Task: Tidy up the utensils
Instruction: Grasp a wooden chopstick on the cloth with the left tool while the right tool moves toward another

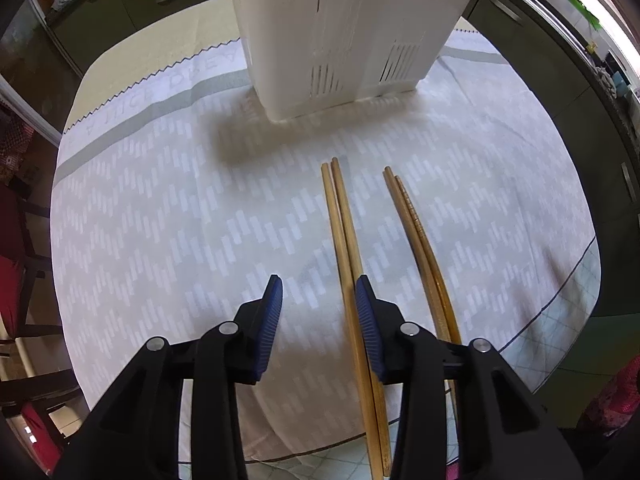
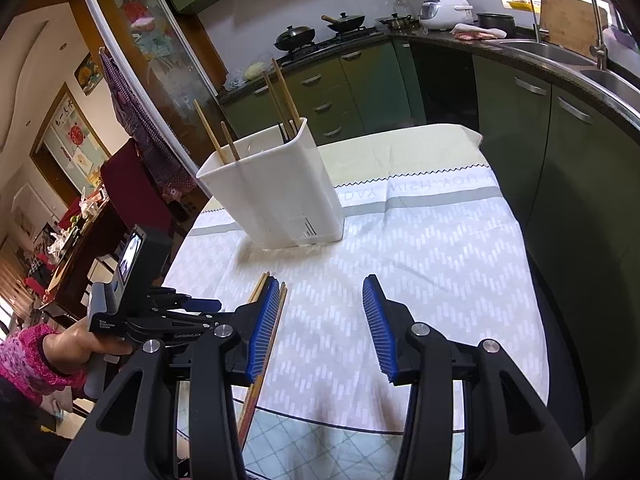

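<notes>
Two pairs of wooden chopsticks lie side by side on the patterned tablecloth, in front of a white slotted utensil holder (image 1: 348, 40). The light pair (image 1: 340, 220) runs between my left gripper's (image 1: 319, 284) jaws, close against the inside of the right pad (image 1: 366, 320). The left pad stands well apart from it, so the gripper is open. The darker pair (image 1: 412, 232) lies outside, to the right. My right gripper (image 2: 322, 284) hangs open over bare cloth with nothing between its fingers. Chopstick tips (image 2: 283, 292) show just behind its left finger. The holder (image 2: 276, 184) has several chopsticks standing in it.
A hand in a pink sleeve (image 2: 80, 340) holds the left tool at the table's left edge. The tablecloth (image 2: 420, 248) ends near the front at a checked mat (image 2: 340, 448). Green kitchen cabinets (image 2: 540, 140) run close along the right side, and a dark red chair (image 2: 132, 188) stands at the left.
</notes>
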Available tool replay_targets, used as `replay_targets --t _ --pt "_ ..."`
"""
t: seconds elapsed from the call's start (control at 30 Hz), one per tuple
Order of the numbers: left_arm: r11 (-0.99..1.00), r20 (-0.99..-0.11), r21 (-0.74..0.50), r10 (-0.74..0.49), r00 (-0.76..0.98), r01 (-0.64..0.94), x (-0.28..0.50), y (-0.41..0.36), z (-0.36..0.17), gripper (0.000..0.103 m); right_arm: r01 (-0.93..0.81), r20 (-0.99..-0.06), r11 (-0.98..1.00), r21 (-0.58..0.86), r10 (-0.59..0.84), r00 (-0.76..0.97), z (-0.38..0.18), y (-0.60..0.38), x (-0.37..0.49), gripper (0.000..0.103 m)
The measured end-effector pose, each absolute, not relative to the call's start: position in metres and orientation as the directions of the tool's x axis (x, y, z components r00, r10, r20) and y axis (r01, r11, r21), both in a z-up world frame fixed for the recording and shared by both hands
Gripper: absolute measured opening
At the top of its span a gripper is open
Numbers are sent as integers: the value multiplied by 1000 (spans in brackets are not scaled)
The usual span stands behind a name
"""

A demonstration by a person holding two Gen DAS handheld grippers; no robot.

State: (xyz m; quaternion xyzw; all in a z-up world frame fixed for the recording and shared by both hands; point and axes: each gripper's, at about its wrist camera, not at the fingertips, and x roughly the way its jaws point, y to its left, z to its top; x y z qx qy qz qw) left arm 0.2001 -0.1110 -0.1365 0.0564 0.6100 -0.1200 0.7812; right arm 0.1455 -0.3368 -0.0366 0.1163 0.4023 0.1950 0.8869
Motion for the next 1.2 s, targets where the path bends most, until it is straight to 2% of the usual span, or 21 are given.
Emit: replay_targets --t 0.47,0.53,0.63,0.73,0.9,1.2 --pt "963 -972 -73 -126 197 258 203 -118 -149 35 -295 -725 899 323 435 534 -51 -298 154 46" --pt "962 -973 -74 -127 194 262 204 -119 -149 31 -307 -744 903 300 423 517 -56 -287 156 46" --pt "964 -976 -60 -111 186 260 203 -114 -149 16 -343 -797 903 259 401 452 -73 -263 161 46" --pt "967 -979 -53 -100 180 249 203 -102 -151 11 -372 -845 905 207 357 398 -95 -239 166 46" --pt "970 -975 -87 -130 182 229 203 -88 -153 11 -398 -888 904 159 307 342 -125 -209 173 44" --pt "960 -966 -110 -165 200 259 190 -75 -151 11 -380 -913 925 28 178 368 -148 -183 180 44"
